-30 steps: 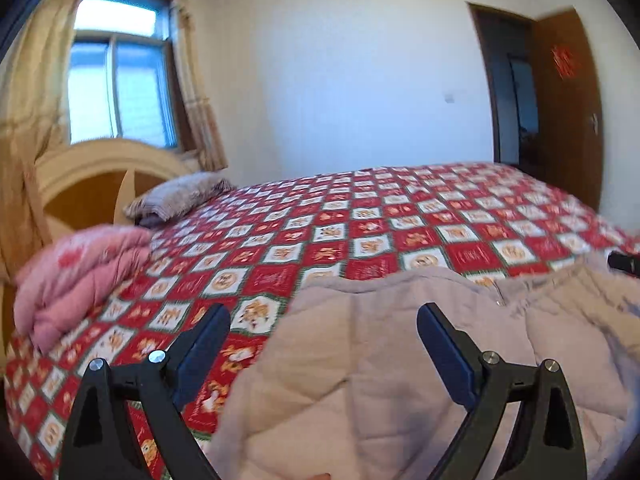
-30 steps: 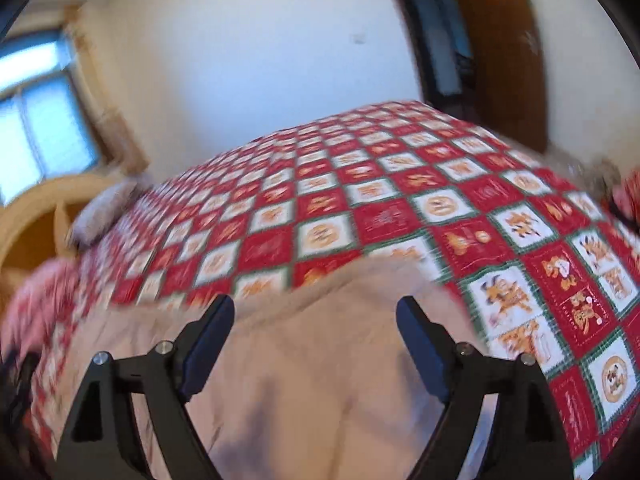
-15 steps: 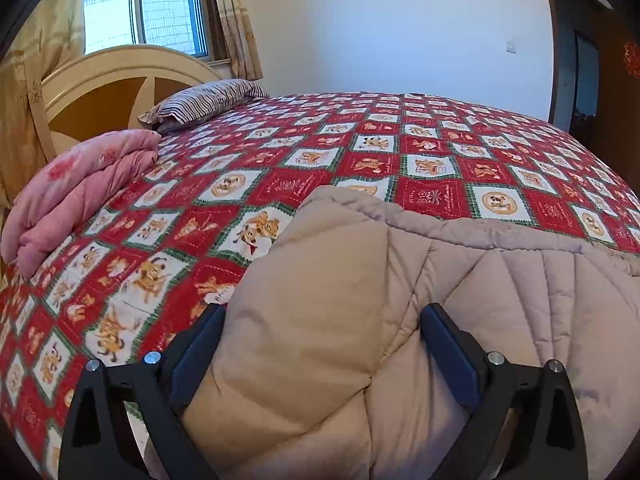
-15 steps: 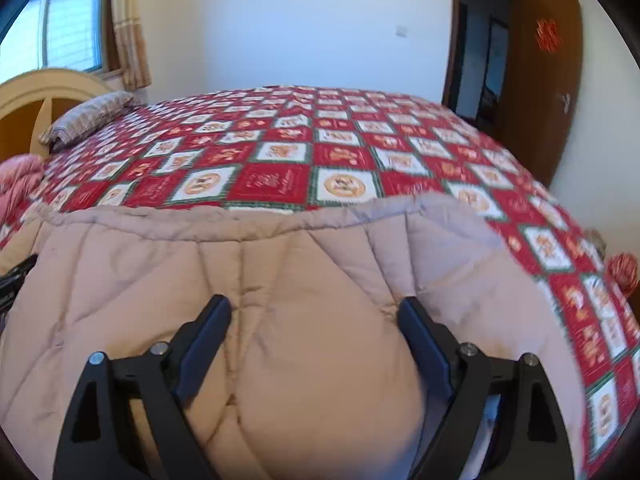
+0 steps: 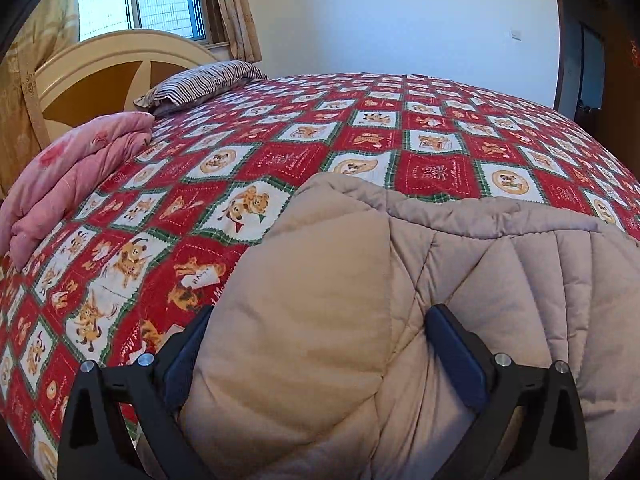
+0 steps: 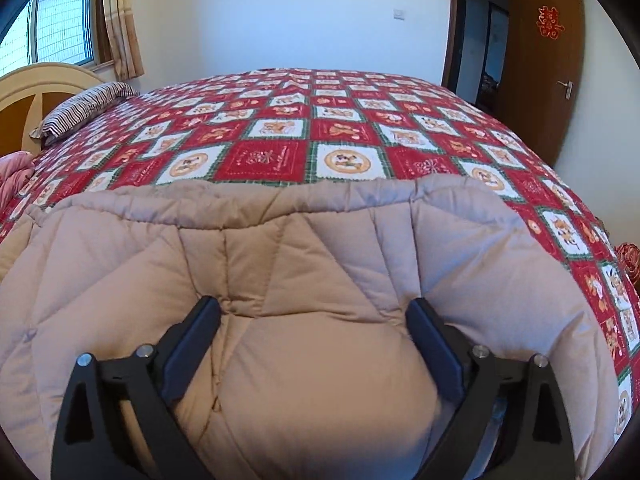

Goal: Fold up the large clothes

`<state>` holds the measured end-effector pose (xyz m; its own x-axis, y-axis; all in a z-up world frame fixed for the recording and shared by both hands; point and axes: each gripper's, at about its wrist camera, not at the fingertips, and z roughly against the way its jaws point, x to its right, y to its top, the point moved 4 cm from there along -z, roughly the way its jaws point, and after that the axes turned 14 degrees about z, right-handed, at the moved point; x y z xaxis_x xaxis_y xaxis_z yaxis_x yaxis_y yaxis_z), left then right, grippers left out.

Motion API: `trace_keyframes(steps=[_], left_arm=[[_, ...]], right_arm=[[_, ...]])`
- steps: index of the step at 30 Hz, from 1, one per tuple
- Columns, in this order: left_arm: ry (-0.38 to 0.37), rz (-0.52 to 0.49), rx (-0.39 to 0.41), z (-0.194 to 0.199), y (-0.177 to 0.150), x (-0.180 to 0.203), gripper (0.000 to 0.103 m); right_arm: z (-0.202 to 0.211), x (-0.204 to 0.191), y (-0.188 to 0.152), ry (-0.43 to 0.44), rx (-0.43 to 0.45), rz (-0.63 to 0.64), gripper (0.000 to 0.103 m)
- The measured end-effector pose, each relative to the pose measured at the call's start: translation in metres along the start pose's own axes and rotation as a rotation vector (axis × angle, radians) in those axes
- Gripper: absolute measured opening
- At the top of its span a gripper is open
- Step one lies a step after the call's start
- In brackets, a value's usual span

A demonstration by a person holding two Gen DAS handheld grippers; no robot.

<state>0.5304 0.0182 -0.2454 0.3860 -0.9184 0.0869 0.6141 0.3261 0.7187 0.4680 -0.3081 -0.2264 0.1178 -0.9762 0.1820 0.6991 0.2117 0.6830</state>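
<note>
We are looking across a wide bed covered by a red, white and green patchwork bedspread printed with cartoon animals, under a plain white wall. At its head stand a cream and tan wooden headboard, a brown striped pillow and a folded pink quilt; behind them we see a window with beige curtains. In the right wrist view a brown wooden door stands open at the far right.

The puffy beige quilted coat lies on the near part of the bedspread, its stitched hem edge running across toward the middle of the bed.

Both tools point downward at the coat. The left gripper has a bulging fold of the coat between its fingers, at the garment's left edge; its jaws have just been opening and stand wide, and we cannot tell whether the pads press the padding. The right gripper straddles another bulge of the coat; its jaws have likewise just been opening and stand spread.
</note>
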Motion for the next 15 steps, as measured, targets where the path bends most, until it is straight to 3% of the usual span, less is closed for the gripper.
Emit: trace_keyframes(steps=[15], left_arm=[[0.004, 0.000, -0.004, -0.001, -0.002, -0.001, 0.102]], right_arm=[[-0.012, -0.003, -0.001, -0.011, -0.056, 0.022, 0.098]])
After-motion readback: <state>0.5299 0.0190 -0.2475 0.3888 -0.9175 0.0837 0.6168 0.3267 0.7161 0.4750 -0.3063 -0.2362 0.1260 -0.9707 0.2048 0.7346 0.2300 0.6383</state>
